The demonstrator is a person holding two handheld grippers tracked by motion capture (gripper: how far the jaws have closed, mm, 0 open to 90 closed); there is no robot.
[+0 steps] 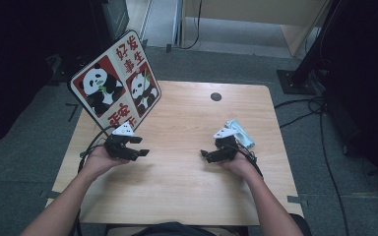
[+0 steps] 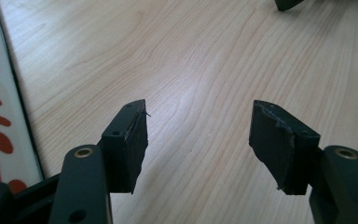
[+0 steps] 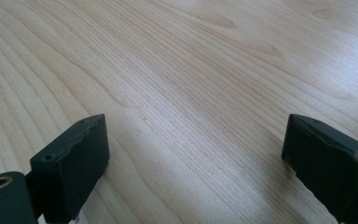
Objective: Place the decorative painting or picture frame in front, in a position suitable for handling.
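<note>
While both hands rest on table (image 1: 177,196), left gripper (image 1: 139,146) sits near left edge, jaws spread, nothing between, panda sign (image 1: 115,81) just behind at back-left corner. Right gripper (image 1: 206,155) near right edge, jaws spread, empty; teal packet (image 1: 241,132) just behind it.

Panda board (image 1: 115,81) lower corner hidden behind left gripper (image 1: 134,146), pale packet (image 1: 240,132) partly behind right gripper (image 1: 211,155)

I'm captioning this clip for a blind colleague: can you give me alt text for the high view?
A person's two hands hold black grippers over a light wooden table, the left gripper and the right gripper both open and holding nothing. A panda sign with red Chinese characters is at the table's far left, beside the left gripper; a pale blue packet lies behind the right gripper.
</note>
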